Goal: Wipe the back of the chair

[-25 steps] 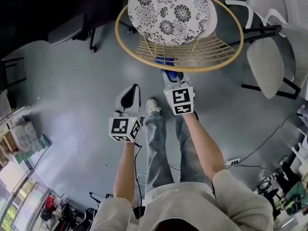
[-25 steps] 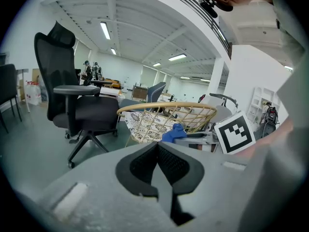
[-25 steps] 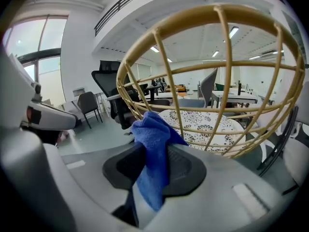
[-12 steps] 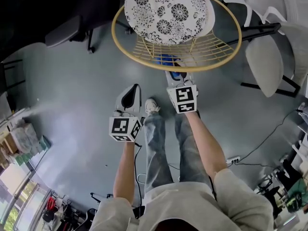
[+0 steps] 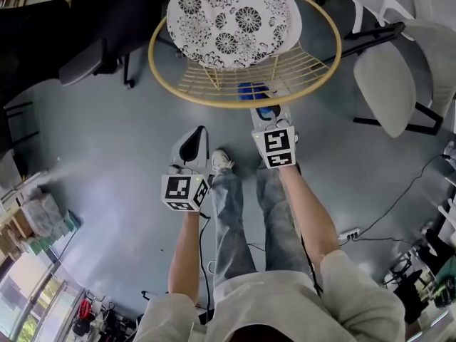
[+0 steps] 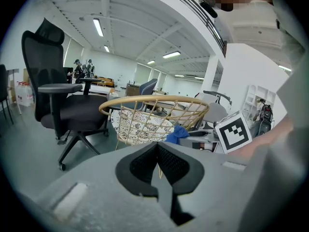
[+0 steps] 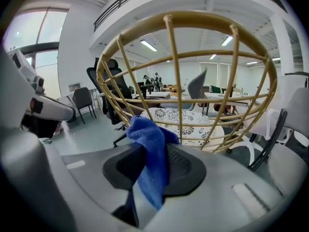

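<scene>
Pinching blue cloth (image 7: 150, 146) tight between the pads of right gripper (image 7: 153, 158), with the loose top end bunched up against the gold bars. Holding left gripper (image 6: 157, 154) closed on nothing, pads together, low and well apart from the chair, pointed roughly toward it. Pressing the cloth to the back of the wire chair (image 7: 177, 57) from outside, just below the rim, seemingly touching the bars. Shows patterned cushion (image 5: 226, 20) on the seat beyond.

Reads as mid-wipe, with the cloth on the back and a stroke along the bars in hand. Calls next for a sideways sweep along rim and bars, with the clamp kept firm so the cloth does not snag on a wire and pull free.

Against a second ago: puts the right gripper further toward the chair's right side in head view, with the chair shifted left in frame. Leaves the left gripper in much the same spot over grey floor (image 5: 107, 141). Ignoring black office chair (image 6: 58, 95) at left.
</scene>
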Demonstrator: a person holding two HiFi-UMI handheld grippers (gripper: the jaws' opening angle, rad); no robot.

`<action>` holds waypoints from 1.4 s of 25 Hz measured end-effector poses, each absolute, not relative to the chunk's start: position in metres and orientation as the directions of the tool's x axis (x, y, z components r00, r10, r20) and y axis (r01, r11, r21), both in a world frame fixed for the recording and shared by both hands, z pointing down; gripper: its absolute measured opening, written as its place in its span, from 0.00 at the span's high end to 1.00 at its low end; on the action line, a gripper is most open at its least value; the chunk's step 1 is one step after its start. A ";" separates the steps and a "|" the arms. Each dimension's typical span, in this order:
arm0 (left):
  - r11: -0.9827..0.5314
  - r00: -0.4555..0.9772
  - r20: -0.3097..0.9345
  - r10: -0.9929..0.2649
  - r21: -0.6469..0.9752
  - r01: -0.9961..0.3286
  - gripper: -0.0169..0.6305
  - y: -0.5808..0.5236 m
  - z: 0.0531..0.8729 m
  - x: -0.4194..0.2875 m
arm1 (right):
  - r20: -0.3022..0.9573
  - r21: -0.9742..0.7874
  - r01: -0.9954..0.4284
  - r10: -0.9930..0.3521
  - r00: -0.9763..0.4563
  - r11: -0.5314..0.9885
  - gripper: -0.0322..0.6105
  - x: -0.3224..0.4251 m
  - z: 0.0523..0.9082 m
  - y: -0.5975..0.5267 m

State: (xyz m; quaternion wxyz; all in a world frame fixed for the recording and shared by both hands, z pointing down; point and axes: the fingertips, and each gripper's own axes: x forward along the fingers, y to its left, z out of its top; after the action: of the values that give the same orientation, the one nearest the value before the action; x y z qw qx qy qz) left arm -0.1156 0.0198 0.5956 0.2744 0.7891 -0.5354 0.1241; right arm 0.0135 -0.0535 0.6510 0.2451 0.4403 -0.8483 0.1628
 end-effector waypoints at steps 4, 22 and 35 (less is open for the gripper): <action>-0.290 0.410 0.489 -0.770 0.303 -0.908 0.97 0.016 0.597 -0.099 | 0.563 -0.063 -0.854 -0.688 -0.457 0.516 0.79 0.043 0.653 -0.060; -0.356 0.462 0.484 -0.743 0.298 -0.886 0.97 -0.012 0.593 -0.026 | 0.547 -0.031 -0.901 -0.747 -0.378 0.433 0.79 0.150 0.642 -0.084; -0.393 0.470 0.447 -0.761 0.260 -0.882 0.97 -0.017 0.559 -0.019 | 0.520 -0.048 -0.918 -0.775 -0.359 0.393 0.79 0.161 0.602 -0.045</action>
State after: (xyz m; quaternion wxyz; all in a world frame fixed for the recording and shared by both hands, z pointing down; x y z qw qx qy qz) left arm -0.0189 -0.0170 0.5587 0.2355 0.8244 -0.4982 0.1289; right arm 0.1608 -0.0453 0.6022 0.2128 0.5247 -0.8070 0.1679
